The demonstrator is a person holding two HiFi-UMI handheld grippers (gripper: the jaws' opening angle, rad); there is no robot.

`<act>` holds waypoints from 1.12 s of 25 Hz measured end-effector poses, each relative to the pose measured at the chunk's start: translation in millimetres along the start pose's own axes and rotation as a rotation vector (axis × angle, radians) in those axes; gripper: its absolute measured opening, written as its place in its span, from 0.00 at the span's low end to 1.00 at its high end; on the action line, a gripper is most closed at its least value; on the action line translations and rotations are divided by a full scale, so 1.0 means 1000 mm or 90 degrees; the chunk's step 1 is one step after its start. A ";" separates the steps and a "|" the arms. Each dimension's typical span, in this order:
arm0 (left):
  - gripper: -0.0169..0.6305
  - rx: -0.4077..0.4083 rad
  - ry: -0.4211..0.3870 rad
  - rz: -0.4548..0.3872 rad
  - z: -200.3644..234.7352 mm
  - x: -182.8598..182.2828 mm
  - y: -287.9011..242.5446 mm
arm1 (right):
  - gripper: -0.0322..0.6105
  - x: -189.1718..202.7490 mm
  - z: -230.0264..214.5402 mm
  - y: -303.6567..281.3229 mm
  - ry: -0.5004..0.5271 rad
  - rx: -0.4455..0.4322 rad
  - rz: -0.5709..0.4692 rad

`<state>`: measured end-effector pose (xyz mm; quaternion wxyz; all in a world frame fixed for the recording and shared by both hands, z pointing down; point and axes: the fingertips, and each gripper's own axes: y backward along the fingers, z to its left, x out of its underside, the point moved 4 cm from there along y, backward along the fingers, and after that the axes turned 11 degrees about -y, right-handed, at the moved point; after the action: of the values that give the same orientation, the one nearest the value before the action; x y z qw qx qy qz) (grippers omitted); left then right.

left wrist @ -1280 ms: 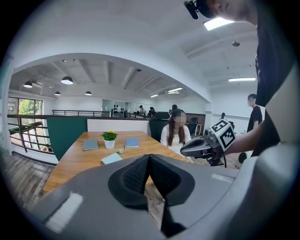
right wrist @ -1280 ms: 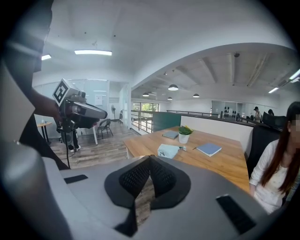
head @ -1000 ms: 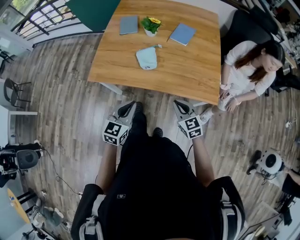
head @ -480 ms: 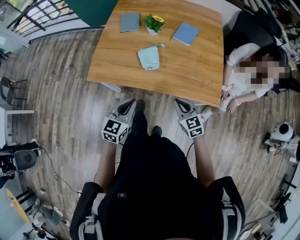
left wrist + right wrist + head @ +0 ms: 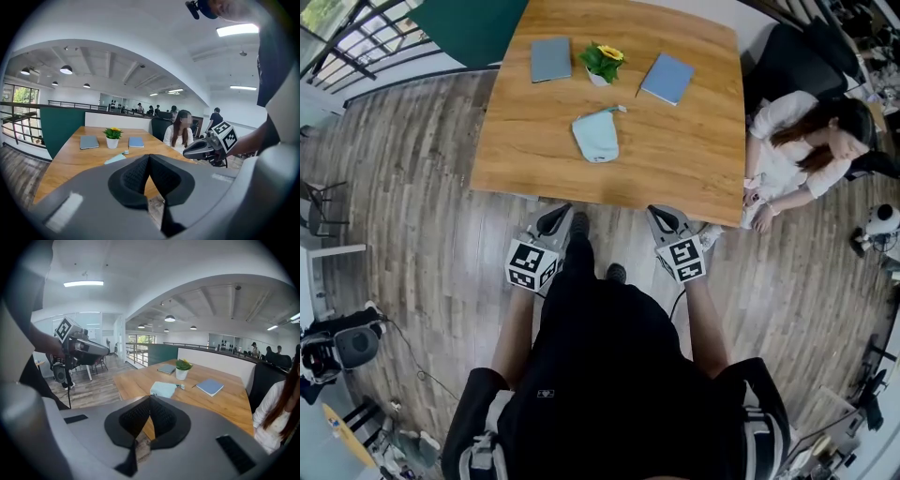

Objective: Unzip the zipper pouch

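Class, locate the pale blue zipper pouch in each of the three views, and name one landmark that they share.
Head view: zipper pouch upper centre on the table, just below the potted plant.
Left gripper view: zipper pouch a thin sliver left of centre, above the jaws.
Right gripper view: zipper pouch at centre, just above the jaws.
Shared landmark: the potted plant behind it.

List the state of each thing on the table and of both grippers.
zipper pouch: flat on the table, untouched; zipper too small to read
potted plant: upright
grey notebook: closed, flat
blue notebook: closed, flat
left gripper: fingers shut, empty
right gripper: fingers shut, empty
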<state>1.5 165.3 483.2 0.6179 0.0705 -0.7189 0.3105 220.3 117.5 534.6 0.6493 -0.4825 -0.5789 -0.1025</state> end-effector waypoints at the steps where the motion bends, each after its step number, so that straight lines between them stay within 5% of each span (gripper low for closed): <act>1: 0.03 0.005 0.000 0.001 0.008 0.001 -0.006 | 0.05 -0.004 -0.003 -0.007 0.000 0.003 0.001; 14: 0.03 0.072 -0.003 0.021 0.119 0.005 -0.070 | 0.05 -0.065 -0.026 -0.092 -0.018 0.056 0.005; 28: 0.03 0.138 0.030 0.023 0.181 0.024 -0.119 | 0.05 -0.088 -0.040 -0.134 -0.035 0.121 0.022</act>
<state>-98.9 -18.8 540.1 0.6175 0.1164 -0.6676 0.3994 126.2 -18.4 533.4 0.6778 -0.4310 -0.5953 -0.0229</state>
